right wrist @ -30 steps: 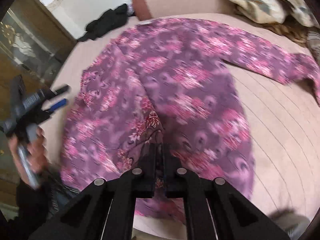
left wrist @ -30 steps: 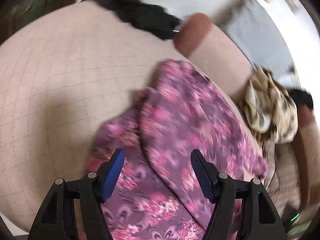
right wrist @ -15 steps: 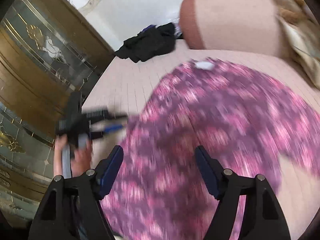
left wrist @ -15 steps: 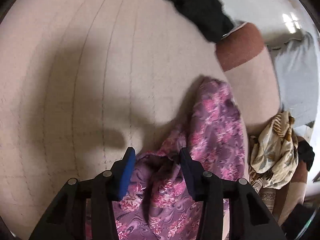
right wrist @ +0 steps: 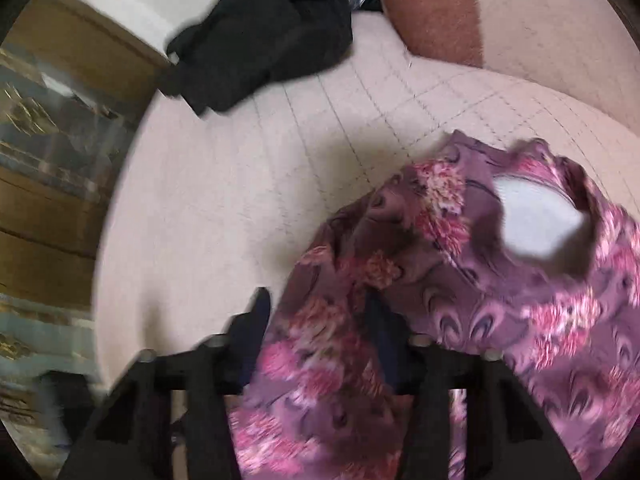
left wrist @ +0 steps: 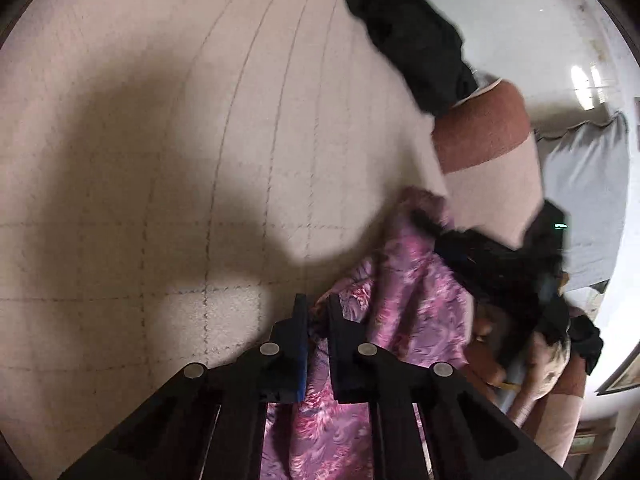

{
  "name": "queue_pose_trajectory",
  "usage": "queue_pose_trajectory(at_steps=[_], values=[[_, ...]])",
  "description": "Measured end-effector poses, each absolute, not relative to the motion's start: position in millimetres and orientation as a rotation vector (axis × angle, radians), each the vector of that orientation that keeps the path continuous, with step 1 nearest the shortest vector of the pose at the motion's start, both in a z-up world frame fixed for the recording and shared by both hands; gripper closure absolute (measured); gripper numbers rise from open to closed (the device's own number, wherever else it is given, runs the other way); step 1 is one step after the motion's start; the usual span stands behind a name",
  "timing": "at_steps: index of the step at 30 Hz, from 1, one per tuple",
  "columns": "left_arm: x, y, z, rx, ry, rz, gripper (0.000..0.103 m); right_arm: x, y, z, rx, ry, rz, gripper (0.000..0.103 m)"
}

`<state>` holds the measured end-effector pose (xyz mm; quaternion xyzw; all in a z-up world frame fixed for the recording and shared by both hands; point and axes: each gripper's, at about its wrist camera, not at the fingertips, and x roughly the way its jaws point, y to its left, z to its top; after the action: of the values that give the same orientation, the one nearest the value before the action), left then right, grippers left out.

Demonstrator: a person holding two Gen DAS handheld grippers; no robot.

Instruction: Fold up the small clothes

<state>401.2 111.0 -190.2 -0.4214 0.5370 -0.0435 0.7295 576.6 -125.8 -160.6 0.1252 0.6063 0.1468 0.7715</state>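
Note:
A purple top with pink flowers (left wrist: 404, 292) lies on the pale quilted cushion (left wrist: 160, 160). My left gripper (left wrist: 317, 312) is shut on the top's edge, fabric pinched between the two fingers. In the right wrist view the same top (right wrist: 460, 280) shows its neck opening and a white label (right wrist: 536, 220). My right gripper (right wrist: 316, 312) is open, its fingers on either side of a bunched fold of the top. The right gripper also shows blurred in the left wrist view (left wrist: 452, 248), at the top's far end.
A heap of black clothes (right wrist: 264, 36) lies at the cushion's far corner, also seen in the left wrist view (left wrist: 404, 32). A pink-and-brown sofa arm (left wrist: 488, 152) borders the cushion. A wooden cabinet with glass (right wrist: 52, 140) stands to the left.
My left gripper has closed on the top's edge. My right gripper let go of the top, opened, and now straddles a fold near the neck.

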Motion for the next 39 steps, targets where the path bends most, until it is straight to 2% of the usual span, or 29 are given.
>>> queue_pose_trajectory(at_steps=[6, 11, 13, 14, 16, 17, 18, 19, 23, 25, 28, 30, 34, 37, 39], values=[[393, 142, -170, -0.958, 1.074, -0.027, 0.098, 571, -135, -128, 0.32, 1.212, 0.391, 0.097], [399, 143, -191, -0.926, 1.139, 0.044, 0.098, 587, -121, -153, 0.29, 1.258, 0.367, 0.097], [404, 138, -204, -0.909, 1.199, 0.05, 0.095, 591, -118, -170, 0.269, 1.309, 0.336, 0.092], [404, 137, -204, -0.909, 1.198, 0.056, 0.095, 588, -126, -168, 0.315, 1.301, 0.321, 0.081], [402, 136, -192, -0.893, 1.155, 0.072, 0.087, 573, -142, -148, 0.37, 1.24, 0.331, 0.065], [400, 136, -182, -0.851, 1.125, 0.093, 0.083, 559, -149, -135, 0.374, 1.196, 0.331, 0.051], [396, 134, -169, -0.782, 1.081, 0.143, 0.073, 542, -158, -120, 0.381, 1.156, 0.335, 0.045], [394, 132, -160, -0.724, 1.052, 0.194, 0.066, 522, -170, -109, 0.395, 1.127, 0.35, 0.045], [373, 118, -120, -0.495, 0.926, 0.317, 0.065, 428, -214, -73, 0.394, 1.022, 0.336, 0.045], [363, 100, -103, -0.453, 0.857, 0.245, 0.046, 374, -241, -65, 0.428, 0.974, 0.306, 0.045], [336, 58, -85, -0.359, 0.782, 0.079, 0.031, 299, -274, -64, 0.475, 0.897, 0.225, 0.043], [319, 19, -78, -0.273, 0.767, -0.058, 0.025, 252, -295, -68, 0.514, 0.848, 0.145, 0.041], [280, -44, -80, -0.206, 0.793, -0.24, 0.023, 211, -339, -77, 0.706, 0.774, 0.138, 0.041], [256, -79, -77, -0.164, 0.842, -0.276, 0.023, 207, -364, -57, 0.667, 0.687, 0.086, 0.041], [241, -100, -71, -0.166, 0.865, -0.275, 0.023, 212, -383, -45, 0.636, 0.669, 0.004, 0.034]])
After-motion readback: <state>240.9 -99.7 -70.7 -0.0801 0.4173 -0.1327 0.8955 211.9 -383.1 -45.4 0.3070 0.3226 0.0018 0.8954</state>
